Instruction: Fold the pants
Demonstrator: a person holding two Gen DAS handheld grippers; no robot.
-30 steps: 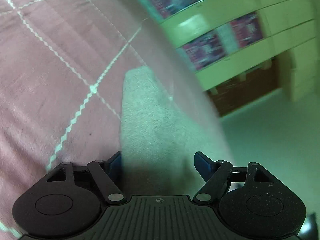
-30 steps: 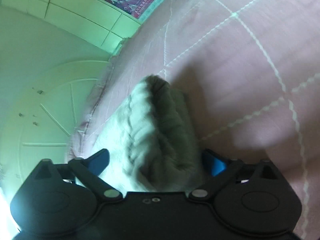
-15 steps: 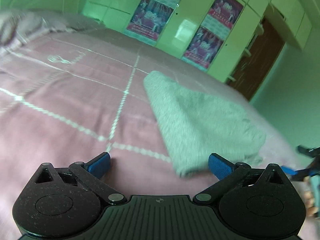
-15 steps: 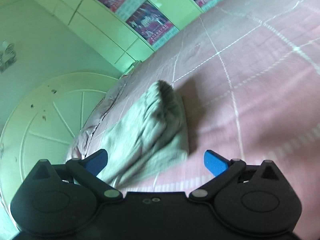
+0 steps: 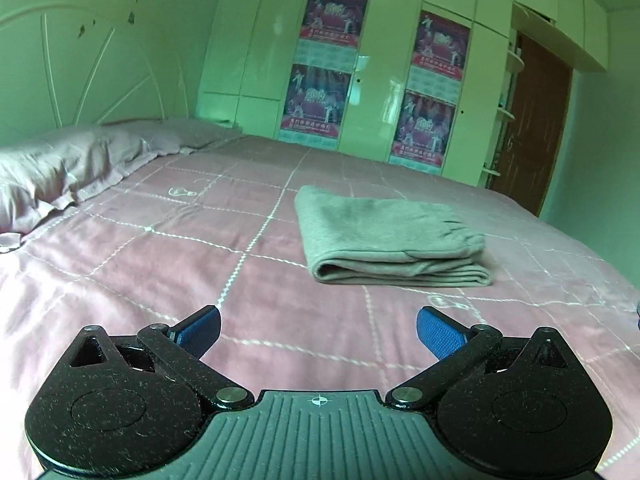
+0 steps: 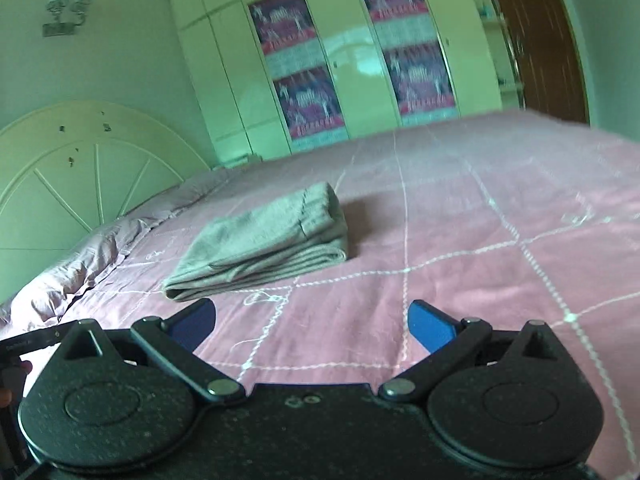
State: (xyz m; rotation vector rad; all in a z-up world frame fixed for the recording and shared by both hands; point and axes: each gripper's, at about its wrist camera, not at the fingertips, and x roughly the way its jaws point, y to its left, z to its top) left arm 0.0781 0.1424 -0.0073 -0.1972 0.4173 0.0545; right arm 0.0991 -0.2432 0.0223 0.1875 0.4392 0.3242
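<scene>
The grey pants lie folded in a flat stack on the pink bed cover. In the right wrist view the pants lie left of centre on the cover. My left gripper is open and empty, held back from the near edge of the pants. My right gripper is open and empty, also back from the pants and to their right.
Pink pillows lie at the head of the bed, under a white headboard. White wardrobes with posters stand beyond the bed. A brown door is at the far right.
Both grippers have drawn back and risen away from the pants. One second ago both were right over the cloth; now the folded stack lies apart from both.
</scene>
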